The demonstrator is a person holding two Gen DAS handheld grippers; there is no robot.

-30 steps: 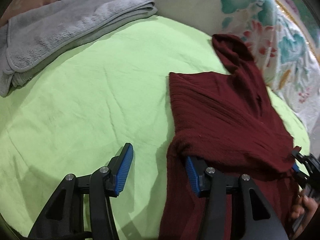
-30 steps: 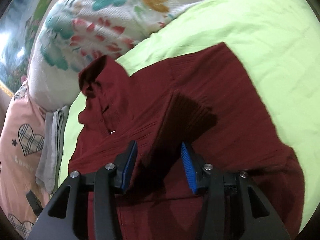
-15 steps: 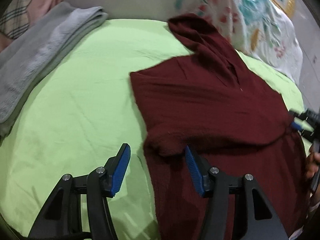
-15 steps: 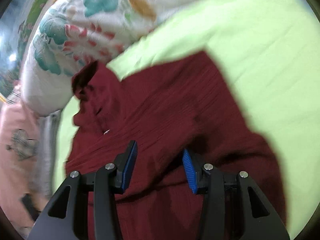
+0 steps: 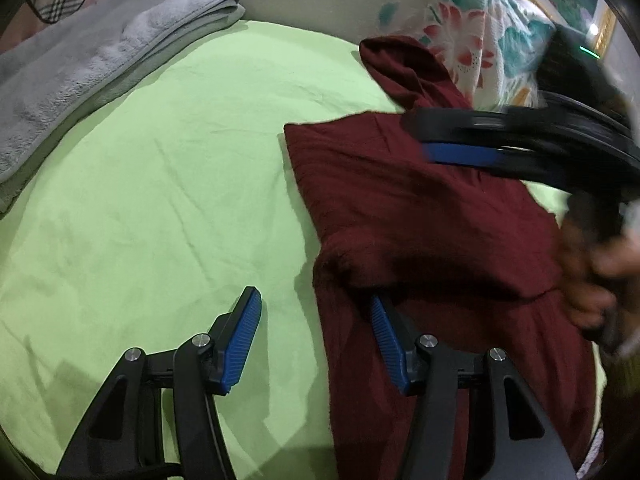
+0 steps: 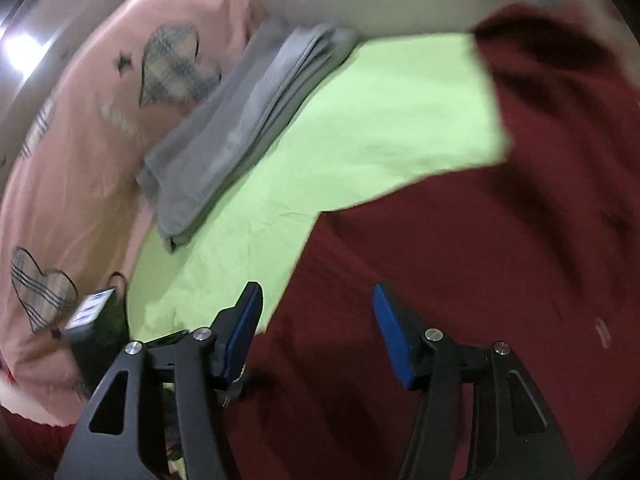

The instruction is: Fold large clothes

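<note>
A dark red hooded sweater [image 5: 420,216] lies partly folded on the light green sheet [image 5: 168,184], its hood at the far end by the floral pillow. My left gripper [image 5: 316,340] is open, straddling the sweater's left edge near a folded sleeve, one finger on the sheet and one on the cloth. My right gripper [image 6: 316,336] is open and empty over the sweater [image 6: 480,280]. In the left wrist view it shows blurred above the sweater's right side [image 5: 500,148], held by a hand [image 5: 592,280].
A folded grey towel [image 5: 88,64] lies at the sheet's far left; it also shows in the right wrist view [image 6: 248,120]. A pink heart-print cover [image 6: 80,140] lies beyond it. A floral pillow [image 5: 460,28] borders the far side. A dark object [image 6: 96,332] sits by the pink cover.
My right gripper has swung from the sweater's right side across above it, turning to face the towel side. My left gripper has stayed open at the sweater's left edge.
</note>
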